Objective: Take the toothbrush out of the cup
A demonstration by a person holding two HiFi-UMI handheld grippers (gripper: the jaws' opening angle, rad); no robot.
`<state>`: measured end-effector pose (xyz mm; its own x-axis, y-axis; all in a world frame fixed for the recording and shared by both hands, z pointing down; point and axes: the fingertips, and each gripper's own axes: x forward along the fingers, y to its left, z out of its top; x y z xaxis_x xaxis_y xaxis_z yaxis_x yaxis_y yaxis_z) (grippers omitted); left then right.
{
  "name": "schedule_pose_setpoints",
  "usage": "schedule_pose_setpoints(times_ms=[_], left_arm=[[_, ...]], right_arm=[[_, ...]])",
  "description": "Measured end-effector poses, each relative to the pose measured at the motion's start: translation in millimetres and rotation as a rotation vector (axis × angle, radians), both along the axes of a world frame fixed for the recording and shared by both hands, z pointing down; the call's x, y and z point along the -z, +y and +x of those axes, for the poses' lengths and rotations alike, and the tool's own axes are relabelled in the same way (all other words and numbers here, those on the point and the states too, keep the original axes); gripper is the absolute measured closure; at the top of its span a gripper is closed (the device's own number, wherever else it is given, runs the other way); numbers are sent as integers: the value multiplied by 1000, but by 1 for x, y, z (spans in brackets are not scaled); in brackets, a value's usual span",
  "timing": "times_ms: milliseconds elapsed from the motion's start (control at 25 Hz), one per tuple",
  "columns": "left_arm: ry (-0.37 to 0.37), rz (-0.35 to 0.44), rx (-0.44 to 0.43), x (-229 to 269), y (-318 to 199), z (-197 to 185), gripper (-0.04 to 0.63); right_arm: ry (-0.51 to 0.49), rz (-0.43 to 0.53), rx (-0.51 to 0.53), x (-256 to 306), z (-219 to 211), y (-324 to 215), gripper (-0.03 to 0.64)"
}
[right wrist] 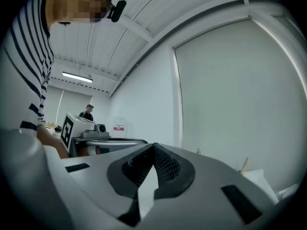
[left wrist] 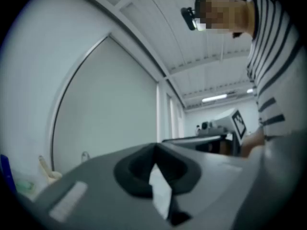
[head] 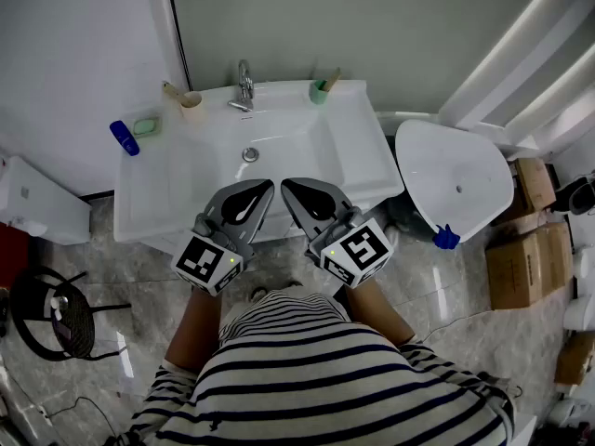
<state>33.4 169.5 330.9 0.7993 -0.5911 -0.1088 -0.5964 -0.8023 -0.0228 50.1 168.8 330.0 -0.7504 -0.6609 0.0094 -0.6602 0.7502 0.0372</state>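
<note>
The left gripper (head: pixel 260 190) and the right gripper (head: pixel 293 190) each have their jaws pressed together with nothing between them. Their tips sit close side by side over the near edge of the white sink (head: pixel 167 203). At the far rim, left of the faucet (head: pixel 244 84), a beige cup (head: pixel 193 110) holds a toothbrush (head: pixel 173 91). Right of the faucet, a green cup (head: pixel 318 93) holds a second toothbrush (head: pixel 331 80) — both cups are well apart from the grippers.
</note>
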Motion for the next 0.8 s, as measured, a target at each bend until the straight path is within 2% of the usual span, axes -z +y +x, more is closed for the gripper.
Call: schedule_pose_setpoints(times_ms=[600, 800], left_arm=[[1, 3, -2, -1, 9, -10, 589], [4, 4, 3, 1, 8, -12, 589]], right_arm=[[-9, 6, -6, -1, -10, 9, 611], [-85, -10, 13, 6, -10, 9, 611]])
